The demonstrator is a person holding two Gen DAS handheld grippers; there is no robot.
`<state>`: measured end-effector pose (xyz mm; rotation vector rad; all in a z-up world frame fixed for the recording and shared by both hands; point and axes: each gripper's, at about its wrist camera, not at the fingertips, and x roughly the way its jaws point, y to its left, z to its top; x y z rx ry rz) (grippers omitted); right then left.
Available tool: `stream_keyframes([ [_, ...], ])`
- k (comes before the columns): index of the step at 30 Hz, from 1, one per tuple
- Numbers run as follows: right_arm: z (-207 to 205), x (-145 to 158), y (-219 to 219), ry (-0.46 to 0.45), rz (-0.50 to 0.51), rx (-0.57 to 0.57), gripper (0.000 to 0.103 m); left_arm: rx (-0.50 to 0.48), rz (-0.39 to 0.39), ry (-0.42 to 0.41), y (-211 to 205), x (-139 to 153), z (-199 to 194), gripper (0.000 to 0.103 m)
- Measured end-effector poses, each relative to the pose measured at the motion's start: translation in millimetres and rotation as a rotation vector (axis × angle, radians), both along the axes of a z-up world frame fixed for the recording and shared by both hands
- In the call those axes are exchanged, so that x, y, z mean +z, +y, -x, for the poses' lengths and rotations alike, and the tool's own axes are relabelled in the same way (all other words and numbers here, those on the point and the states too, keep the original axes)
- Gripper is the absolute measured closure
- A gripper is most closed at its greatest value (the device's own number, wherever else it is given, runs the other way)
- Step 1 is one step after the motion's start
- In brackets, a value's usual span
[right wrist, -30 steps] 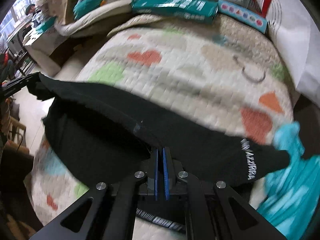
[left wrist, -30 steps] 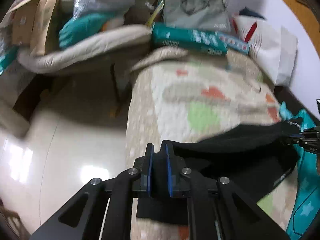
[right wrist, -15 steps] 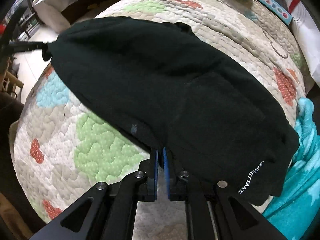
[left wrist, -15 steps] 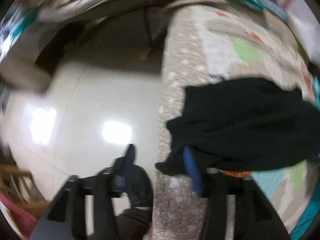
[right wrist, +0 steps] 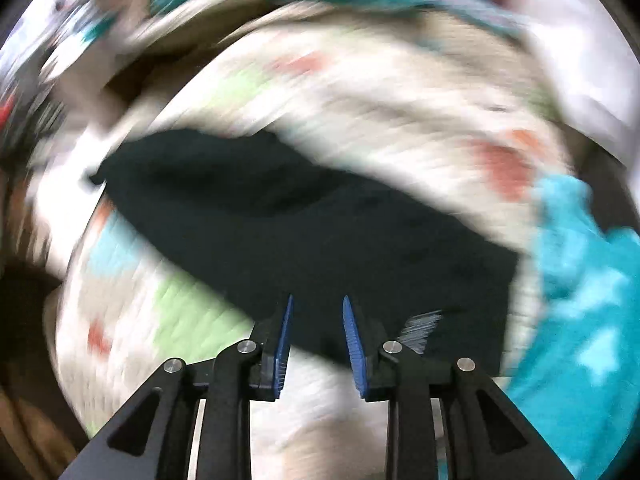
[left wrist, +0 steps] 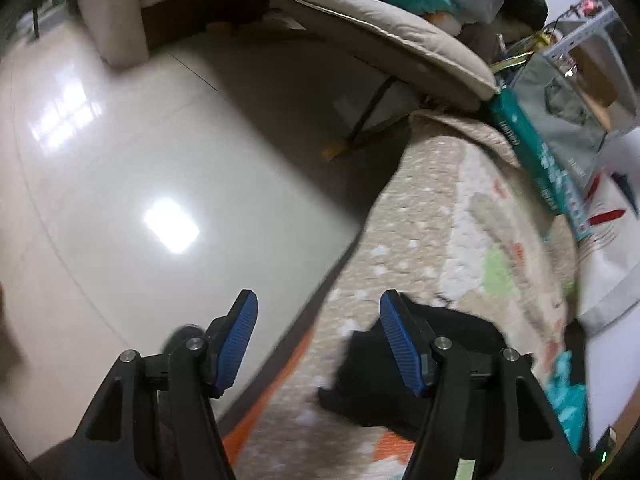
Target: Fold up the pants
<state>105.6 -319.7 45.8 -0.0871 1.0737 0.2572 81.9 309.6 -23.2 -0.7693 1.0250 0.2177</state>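
The black pants [right wrist: 320, 216] lie folded on the quilted bed cover [right wrist: 360, 92], blurred in the right wrist view. My right gripper [right wrist: 318, 320] is open and empty, its blue pads just at the pants' near edge. In the left wrist view a corner of the pants [left wrist: 460, 344] shows behind the right finger. My left gripper [left wrist: 316, 320] is wide open and empty, over the bed's left edge and the floor.
A turquoise blanket [right wrist: 580, 280] lies right of the pants. The shiny tiled floor [left wrist: 160, 160] is left of the bed. A beige cushion [left wrist: 380, 28], a teal box [left wrist: 540, 152] and white bags [left wrist: 612, 208] crowd the bed's far end.
Both grippers have let go of the pants and opened. The pants dropped flat on the bed. The left gripper has swung left toward the floor; the right is moving fast.
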Motion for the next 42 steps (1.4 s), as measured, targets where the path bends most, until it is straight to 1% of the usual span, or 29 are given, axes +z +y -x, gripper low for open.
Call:
stream_keyframes([
  [2, -17, 8, -41, -0.015, -0.057, -0.16, 0.068, -0.028, 0.024, -0.006, -9, -1, -6, 0.04],
  [3, -24, 6, -66, 0.002, -0.107, -0.246, 0.068, -0.044, 0.027, -0.007, -14, -1, -10, 0.04],
  [4, -27, 4, -76, 0.021, -0.136, -0.267, 0.068, -0.062, 0.024, -0.007, -22, -1, -15, 0.04],
  [5, -30, -4, -89, 0.056, -0.179, -0.298, 0.068, -0.075, 0.02, -0.008, -28, -2, -19, 0.04],
  [8, -26, -21, -96, 0.103, -0.187, -0.346, 0.068, -0.116, 0.006, -0.013, -44, -1, -28, 0.04],
  [11, -34, -37, -89, 0.157, -0.166, -0.346, 0.067, -0.133, 0.006, -0.004, -51, -3, -31, 0.04],
  [12, -31, -42, -84, 0.173, -0.138, -0.342, 0.063, -0.136, 0.015, 0.0, -52, -6, -32, 0.04],
  [13, -33, -45, -82, 0.183, -0.12, -0.34, 0.055, -0.136, 0.023, 0.002, -52, -7, -32, 0.04],
  [15, -32, -55, -71, 0.199, -0.042, -0.325, 0.047, -0.133, 0.039, 0.002, -51, -9, -33, 0.04],
  [17, -33, -68, -65, 0.215, 0.002, -0.301, 0.046, -0.129, 0.046, 0.002, -50, -10, -33, 0.04],
  [18, -32, -75, -58, 0.241, 0.011, -0.277, 0.052, -0.129, 0.047, 0.0, -50, -10, -33, 0.04],
  [19, -31, -77, -54, 0.246, 0.016, -0.266, 0.064, -0.131, 0.046, -0.002, -51, -9, -32, 0.04],
  [20, -28, -75, -46, 0.233, 0.04, -0.244, 0.068, -0.132, 0.043, -0.004, -51, -8, -32, 0.04],
  [21, -26, -72, -42, 0.217, 0.057, -0.23, 0.086, -0.13, 0.041, -0.005, -51, -8, -31, 0.04],
  [23, -24, -61, -42, 0.184, 0.054, -0.231, 0.089, -0.12, 0.043, -0.006, -49, -8, -31, 0.04],
  [26, -22, -46, -59, 0.136, 0.063, -0.303, 0.09, -0.101, 0.05, -0.004, -44, -9, -29, 0.04],
  [30, -21, -37, -79, 0.098, 0.171, -0.402, 0.09, -0.096, 0.055, 0.0, -42, -10, -29, 0.04],
  [32, -24, -39, -90, 0.113, 0.17, -0.432, 0.09, -0.098, 0.054, 0.0, -43, -10, -30, 0.04],
  [33, -25, -45, -94, 0.137, 0.163, -0.455, 0.085, -0.097, 0.053, -0.001, -43, -10, -30, 0.04],
  [34, -27, -49, -95, 0.15, 0.17, -0.461, 0.075, -0.097, 0.052, 0.0, -43, -10, -30, 0.04],
  [35, -26, -54, -94, 0.164, 0.187, -0.465, 0.068, -0.096, 0.053, 0.0, -43, -10, -29, 0.04],
  [36, -27, -57, -93, 0.169, 0.195, -0.465, 0.056, -0.095, 0.054, 0.0, -43, -10, -29, 0.04],
  [37, -27, -57, -92, 0.175, 0.196, -0.466, 0.046, -0.093, 0.054, 0.0, -43, -10, -29, 0.04],
  [39, -26, -54, -91, 0.165, 0.175, -0.473, 0.037, -0.073, 0.056, -0.001, -39, -10, -29, 0.04],
  [40, -25, -51, -91, 0.155, 0.164, -0.479, 0.034, -0.057, 0.057, 0.001, -36, -10, -28, 0.04],
  [42, -21, -42, -90, 0.119, 0.156, -0.501, 0.034, -0.015, 0.065, 0.01, -27, -11, -27, 0.04],
])
